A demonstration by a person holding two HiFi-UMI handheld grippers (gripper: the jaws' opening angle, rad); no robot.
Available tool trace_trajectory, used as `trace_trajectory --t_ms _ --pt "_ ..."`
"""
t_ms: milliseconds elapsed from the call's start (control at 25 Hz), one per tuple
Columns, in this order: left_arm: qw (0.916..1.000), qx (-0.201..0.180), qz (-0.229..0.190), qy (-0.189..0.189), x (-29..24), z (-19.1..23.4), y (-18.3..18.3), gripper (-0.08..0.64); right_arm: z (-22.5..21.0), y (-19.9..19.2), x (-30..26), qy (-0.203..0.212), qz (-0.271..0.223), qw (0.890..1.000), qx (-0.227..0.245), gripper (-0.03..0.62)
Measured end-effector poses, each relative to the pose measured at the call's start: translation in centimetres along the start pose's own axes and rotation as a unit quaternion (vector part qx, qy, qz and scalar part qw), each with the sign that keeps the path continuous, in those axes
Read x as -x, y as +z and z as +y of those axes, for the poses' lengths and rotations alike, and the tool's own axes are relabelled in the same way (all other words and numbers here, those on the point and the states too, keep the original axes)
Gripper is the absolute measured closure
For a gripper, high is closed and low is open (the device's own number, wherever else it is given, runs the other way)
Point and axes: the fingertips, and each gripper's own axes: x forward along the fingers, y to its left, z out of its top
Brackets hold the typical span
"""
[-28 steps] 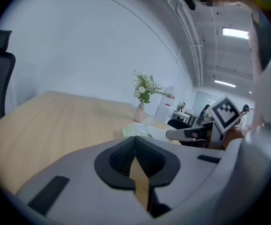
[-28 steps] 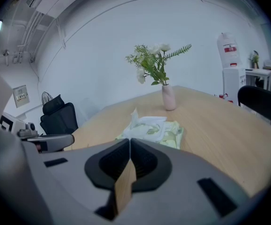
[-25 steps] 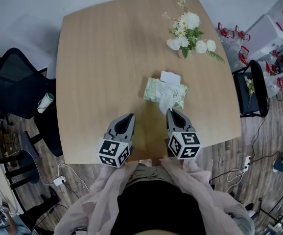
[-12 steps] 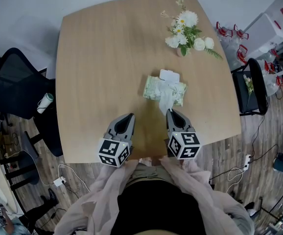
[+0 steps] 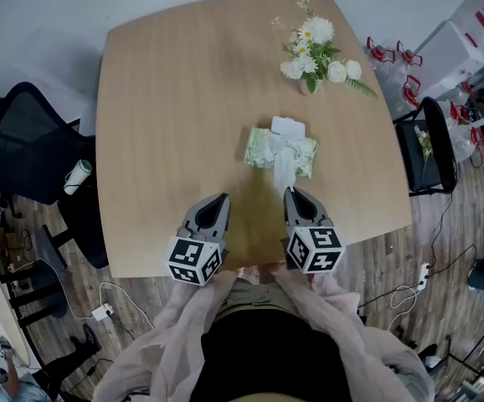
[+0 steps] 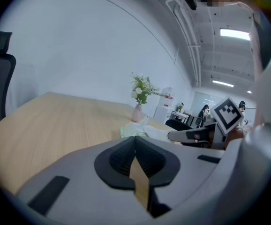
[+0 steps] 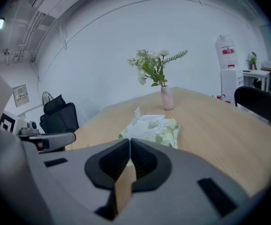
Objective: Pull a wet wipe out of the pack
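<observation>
Crosswise — wipe pack (image 5: 263, 149), long axis left-right, wipe (image 5: 284, 172) trailing nearward; left tongs (image 5: 222, 198), right tongs (image 5: 291, 193) closed, empty.

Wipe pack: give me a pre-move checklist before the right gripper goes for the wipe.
1. Pack open: ok. The lid flap of the wipe pack is folded back.
2. Something to grab: ok. A wipe trails out of the opening toward the near edge.
3. Jaws ready on the right gripper: not ok. It is shut and empty, so open it first.
4. Free hand to pin the pack: ok. The left gripper is shut, empty and apart from the pack.
5. Clear approach: ok. The vase of flowers stands beyond the pack.
6. Wipe still caught in the pack: cannot tell.
</observation>
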Motion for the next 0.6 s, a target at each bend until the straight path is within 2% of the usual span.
trace_trajectory --t_ms 600 --pt "0.9999 -0.007 -0.007 -0.004 1.6 -0.6 0.0 0.548 1.2 -1.0 1.7 -0.001 -0.003 1.000 0.004 0.580"
